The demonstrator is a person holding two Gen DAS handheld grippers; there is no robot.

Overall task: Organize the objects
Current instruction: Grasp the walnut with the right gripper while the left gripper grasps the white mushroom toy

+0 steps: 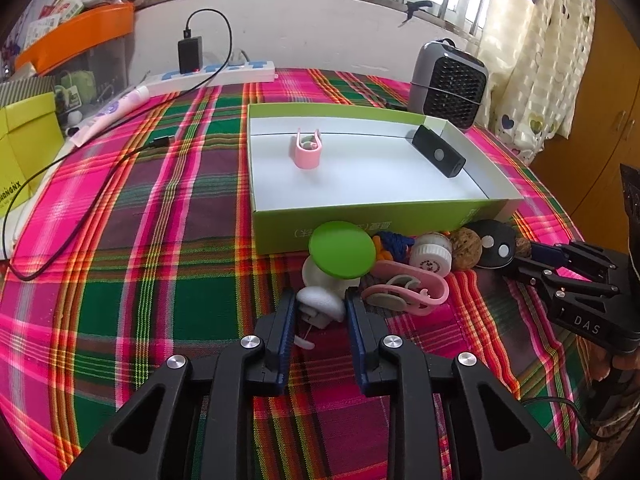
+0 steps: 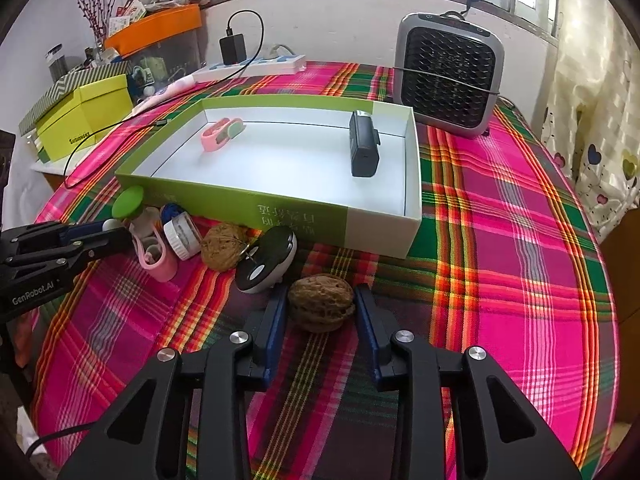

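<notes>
A green-sided box with a white floor holds a pink clip and a black device. In front of it lies a pile: green lid, pink clip, white bottle, walnut, black-and-white fob. My left gripper is open around a small white object. My right gripper is open, fingers on both sides of a walnut on the cloth.
A plaid cloth covers the table. A grey fan heater stands behind the box. A power strip with charger and black cable lie at the back left, next to yellow-green boxes.
</notes>
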